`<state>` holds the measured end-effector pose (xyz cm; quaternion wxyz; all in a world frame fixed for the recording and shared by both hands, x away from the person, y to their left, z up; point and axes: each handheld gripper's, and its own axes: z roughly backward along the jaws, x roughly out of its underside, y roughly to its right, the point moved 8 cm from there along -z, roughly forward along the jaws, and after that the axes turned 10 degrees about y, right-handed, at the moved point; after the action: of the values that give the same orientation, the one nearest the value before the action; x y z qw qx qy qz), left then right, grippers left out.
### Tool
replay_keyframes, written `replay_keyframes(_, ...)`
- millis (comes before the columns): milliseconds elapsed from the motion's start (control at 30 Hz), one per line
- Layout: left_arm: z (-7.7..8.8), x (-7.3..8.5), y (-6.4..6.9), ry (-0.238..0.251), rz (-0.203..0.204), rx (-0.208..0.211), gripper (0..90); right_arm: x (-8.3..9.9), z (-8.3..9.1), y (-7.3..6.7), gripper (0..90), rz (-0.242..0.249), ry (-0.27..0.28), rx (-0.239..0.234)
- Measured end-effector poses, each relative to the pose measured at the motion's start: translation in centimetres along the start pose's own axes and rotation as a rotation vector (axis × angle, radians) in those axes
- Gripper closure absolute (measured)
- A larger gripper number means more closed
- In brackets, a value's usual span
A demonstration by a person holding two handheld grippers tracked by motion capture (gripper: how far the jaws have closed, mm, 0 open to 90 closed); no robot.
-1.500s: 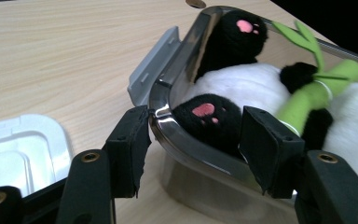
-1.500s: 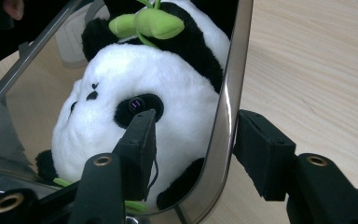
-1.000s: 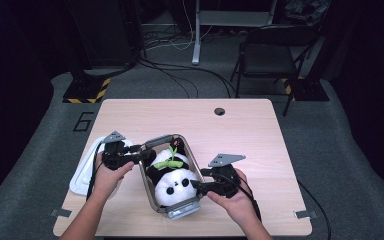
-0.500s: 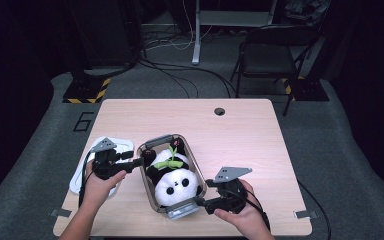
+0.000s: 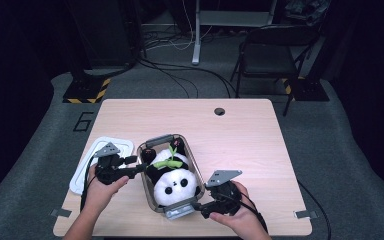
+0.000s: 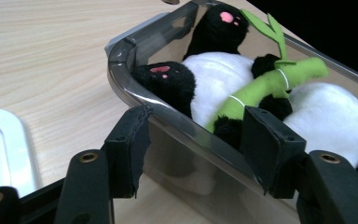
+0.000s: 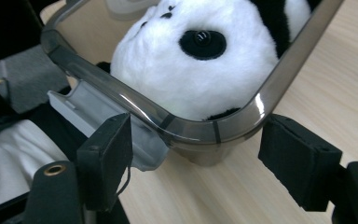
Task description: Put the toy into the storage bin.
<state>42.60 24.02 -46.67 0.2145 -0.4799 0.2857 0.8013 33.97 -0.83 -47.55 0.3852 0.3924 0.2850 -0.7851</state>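
Observation:
A clear grey container (image 5: 196, 170) on the wooden table holds a black-and-white panda plush (image 5: 172, 185) with a green bamboo sprig (image 5: 166, 162). My left gripper (image 5: 139, 167) is at the container's left wall. In the left gripper view it (image 6: 198, 140) is open and straddles the rim (image 6: 116, 70), its pads off the wall, with the panda (image 6: 223, 74) behind. My right gripper (image 5: 200, 207) is at the near right corner. It (image 7: 200, 149) stands open around the rim (image 7: 279, 79), touching nothing. Both grippers' jaws have just been opening.
A white lid (image 5: 120, 146) lies flat on the table left of the container, under my left hand. A pale latch (image 5: 180, 212) hangs on the container's near end. A round cable hole (image 5: 219, 111) sits near the table's far edge. A chair (image 5: 267, 55) stands beyond the table.
My right hand has drawn back toward the table's near edge, from the container's right side to its near corner. My left hand has slid slightly left, away from the container.

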Motion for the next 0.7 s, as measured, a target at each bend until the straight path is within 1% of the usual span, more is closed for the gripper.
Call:
replay_keyframes(133,-0.6,-0.4,-1.0,0.013,0.017,-0.002,42.7,-0.5,-1.3,-0.4,25.0,-0.038,0.002,-0.018)
replay_keyframes(200,-0.9,-0.6,-1.5,0.018,0.022,-0.006,42.8,-0.8,-1.9,-0.4,25.0,-0.044,0.005,-0.024)
replay_keyframes(233,-1.0,-0.6,-1.6,0.018,0.030,-0.007,42.9,-1.0,-2.3,-0.5,25.0,-0.055,0.006,-0.026)
replay_keyframes(300,-1.0,-0.6,-1.9,0.005,0.022,-0.009,43.2,-1.4,-2.9,-0.5,25.1,-0.063,0.005,-0.019)
replay_keyframes(400,-0.7,-0.5,-2.2,0.007,0.020,-0.014,43.2,-1.9,-3.8,-0.5,25.4,-0.072,0.013,-0.004)
replay_keyframes(500,-0.2,-0.4,-2.5,0.024,0.035,-0.019,43.7,-2.5,-4.5,-0.5,25.6,-0.069,0.022,0.001)
replay_keyframes(567,0.0,-0.4,-2.7,0.026,0.035,-0.023,44.0,-2.8,-4.9,-0.6,25.6,-0.070,0.029,0.004)
replay_keyframes(633,0.3,-0.4,-2.8,0.033,0.035,-0.032,44.0,-2.9,-5.2,-0.6,25.3,-0.066,0.027,0.003)
replay_keyframes(700,0.6,-0.3,-3.1,0.031,0.031,-0.041,44.0,-3.0,-5.5,-0.7,25.2,-0.076,0.021,0.007)
